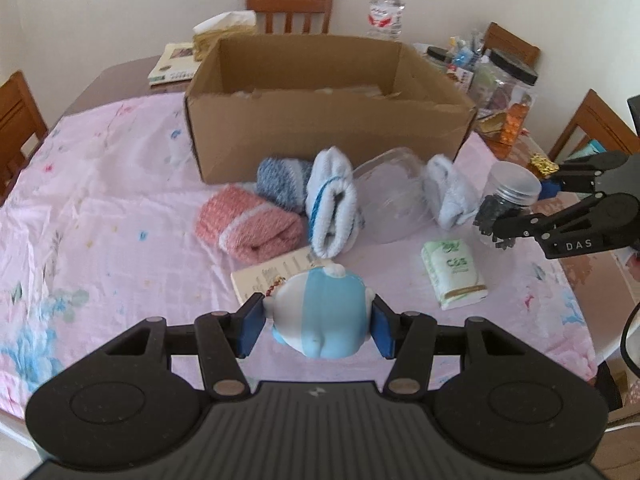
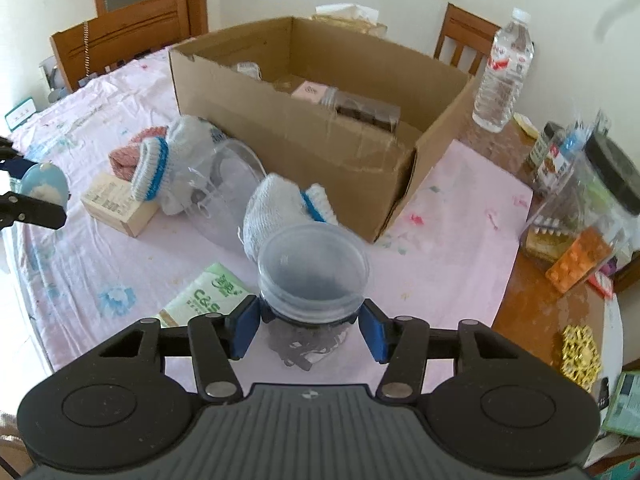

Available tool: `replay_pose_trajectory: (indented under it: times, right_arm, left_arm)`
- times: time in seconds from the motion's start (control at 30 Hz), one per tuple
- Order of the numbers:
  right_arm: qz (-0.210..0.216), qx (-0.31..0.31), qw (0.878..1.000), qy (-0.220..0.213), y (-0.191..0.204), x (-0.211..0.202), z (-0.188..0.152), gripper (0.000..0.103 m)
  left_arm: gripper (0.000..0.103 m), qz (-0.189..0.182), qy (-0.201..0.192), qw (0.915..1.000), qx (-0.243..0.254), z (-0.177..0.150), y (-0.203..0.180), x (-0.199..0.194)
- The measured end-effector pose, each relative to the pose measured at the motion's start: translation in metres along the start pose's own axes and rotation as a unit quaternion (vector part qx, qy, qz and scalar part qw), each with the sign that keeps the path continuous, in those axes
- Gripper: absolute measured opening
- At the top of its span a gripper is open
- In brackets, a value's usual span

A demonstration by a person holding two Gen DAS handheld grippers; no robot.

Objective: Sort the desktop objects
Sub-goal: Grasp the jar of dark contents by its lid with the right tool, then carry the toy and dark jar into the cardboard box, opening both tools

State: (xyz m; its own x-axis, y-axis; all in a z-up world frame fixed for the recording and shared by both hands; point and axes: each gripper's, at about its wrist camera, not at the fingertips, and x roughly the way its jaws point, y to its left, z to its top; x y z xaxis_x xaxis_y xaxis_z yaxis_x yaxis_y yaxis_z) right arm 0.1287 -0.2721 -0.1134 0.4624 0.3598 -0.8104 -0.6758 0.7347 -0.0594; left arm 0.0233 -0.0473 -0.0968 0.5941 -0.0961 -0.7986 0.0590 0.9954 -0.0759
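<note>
— What do you hold on the left?
— Your left gripper (image 1: 318,326) clamps the blue-and-white figurine (image 1: 320,314), lifted over the pink tablecloth (image 1: 100,200), near side of the cardboard box (image 1: 320,120).

— And the right?
— Your right gripper (image 2: 310,330) grips the clear jar (image 2: 312,276) below its lid. Beside it: tissue pack (image 2: 204,300), white sock (image 2: 280,208); box beyond.

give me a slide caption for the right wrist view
Right gripper closes around a clear plastic jar before the brown cardboard box.
</note>
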Motion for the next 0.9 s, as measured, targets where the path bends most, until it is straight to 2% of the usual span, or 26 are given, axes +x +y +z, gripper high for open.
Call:
replay_pose_trajectory:
  times: [0.17,0.47,0.63,0.9]
  right_arm:
    - [0.006,-0.017,1.000,-0.009,-0.002,-0.018,0.014,0.059]
    - [-0.022,-0.034,0.999,-0.030,-0.005,-0.040,0.039,0.058]
    - [-0.027,-0.032,0.999,-0.012,-0.004,-0.032,0.042,0.058]
    - [-0.016,-0.015,1.000,0.009,-0.001,-0.025,0.043,0.057]
  left_arm:
    - [0.054,-0.012,-0.004,0.9998,0.016,0.022,-0.002,-0.009]
    - [0.054,-0.034,-0.036,0.9967,0.064,0.066,-0.006,-0.013]
    - [0.054,-0.049,-0.047,0.9942,0.084,0.083,-0.007,-0.007]
    - [0.054,-0.072,-0.031,0.9914,0.104,0.092,-0.008,0.003]
